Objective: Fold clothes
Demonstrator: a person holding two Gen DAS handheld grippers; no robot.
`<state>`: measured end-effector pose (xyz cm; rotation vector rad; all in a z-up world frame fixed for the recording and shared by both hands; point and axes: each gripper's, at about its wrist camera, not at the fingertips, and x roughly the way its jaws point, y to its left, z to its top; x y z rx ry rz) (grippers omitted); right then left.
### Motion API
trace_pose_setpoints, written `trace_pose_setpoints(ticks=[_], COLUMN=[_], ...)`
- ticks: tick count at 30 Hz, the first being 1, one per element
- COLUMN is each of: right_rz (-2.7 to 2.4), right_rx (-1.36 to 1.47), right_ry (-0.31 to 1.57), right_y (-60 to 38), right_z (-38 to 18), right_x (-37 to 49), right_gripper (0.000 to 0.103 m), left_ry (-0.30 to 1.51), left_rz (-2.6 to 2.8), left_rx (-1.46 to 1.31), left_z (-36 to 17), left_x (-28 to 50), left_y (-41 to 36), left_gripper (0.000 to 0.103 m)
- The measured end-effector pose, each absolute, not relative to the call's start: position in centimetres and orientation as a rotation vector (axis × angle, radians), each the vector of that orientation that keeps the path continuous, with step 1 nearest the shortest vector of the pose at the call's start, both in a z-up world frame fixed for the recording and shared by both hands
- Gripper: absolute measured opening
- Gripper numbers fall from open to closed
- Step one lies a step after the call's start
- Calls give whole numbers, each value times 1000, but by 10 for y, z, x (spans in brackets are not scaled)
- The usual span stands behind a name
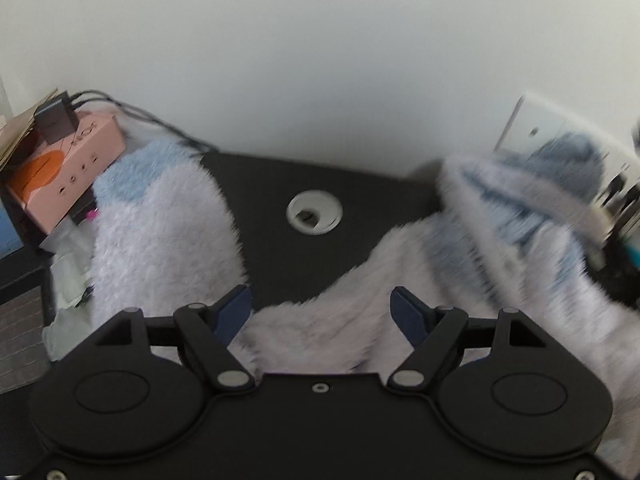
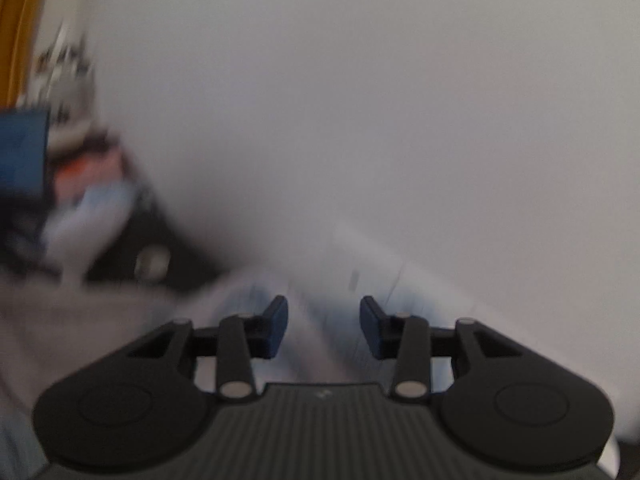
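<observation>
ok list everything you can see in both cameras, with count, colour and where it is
garment: one, fluffy white and pale blue, spread over the desk, both legs toward the wall
desk: one, black, under the garment
grommet: one, silver, mid desk
box: one, pink and orange, far left
charger: one, black, on the box, cables trailing
left claw: one, black with blue pads, open over the garment
right claw: one, same colours, open, view blurred

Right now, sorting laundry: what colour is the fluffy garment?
Pale lilac-white with light blue patches; clearest in the left wrist view.
</observation>
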<state>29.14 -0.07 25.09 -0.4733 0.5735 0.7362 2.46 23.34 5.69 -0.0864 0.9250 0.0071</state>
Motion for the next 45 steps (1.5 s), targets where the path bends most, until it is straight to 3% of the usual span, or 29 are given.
trace_pose_setpoints(ticks=[6, 9, 10, 12, 14, 15, 17, 18, 30, 33, 34, 37, 39, 42, 44, 45], right_rz=[551, 535, 529, 508, 502, 501, 508, 499, 140, 119, 126, 165, 256, 413, 502, 541], right_rx=[-399, -440, -452, -446, -432, -424, -391, -382, -400, -420, -392, -281, -207, -131, -97, -75], right_ry=[908, 947, 948, 964, 982, 988, 992, 997, 955, 921, 908, 850, 811, 783, 762, 758], right_y=[-35, -35, -32, -32, -30, -30, -32, -33, -54, -46, -48, -55, -59, -56, -50, -46], right_z=[152, 139, 135, 124, 116, 115, 118, 119, 116, 115, 119, 145, 169, 204, 226, 236], right_x=[299, 287, 289, 298, 302, 304, 307, 307, 322, 321, 319, 309, 296, 274, 256, 249], right_gripper=[38, 39, 42, 58, 58, 58, 41, 13, 11, 16, 26, 33, 37, 54, 66, 75], left_ry=[1011, 1048, 1054, 1043, 1043, 1038, 1003, 984, 900, 923, 921, 873, 836, 823, 852, 876], left_rz=[26, 41, 44, 49, 36, 43, 88, 113, 261, 252, 246, 214, 184, 145, 146, 147], left_rx=[23, 63, 81, 137, 156, 163, 178, 180, 125, 61, 34, -35, -66, -82, -67, -58], left_z=[28, 19, 17, 14, 13, 13, 16, 18, 28, 25, 28, 50, 68, 91, 98, 99], left_x=[39, 44, 45, 46, 46, 47, 48, 48, 74, 83, 82, 71, 60, 43, 33, 29], left_y=[219, 212, 209, 203, 200, 199, 200, 202, 216, 219, 222, 231, 235, 237, 232, 228], left_gripper=[78, 76, 70, 52, 12, 10, 9, 9, 9, 15, 22, 54, 58, 66, 81, 83])
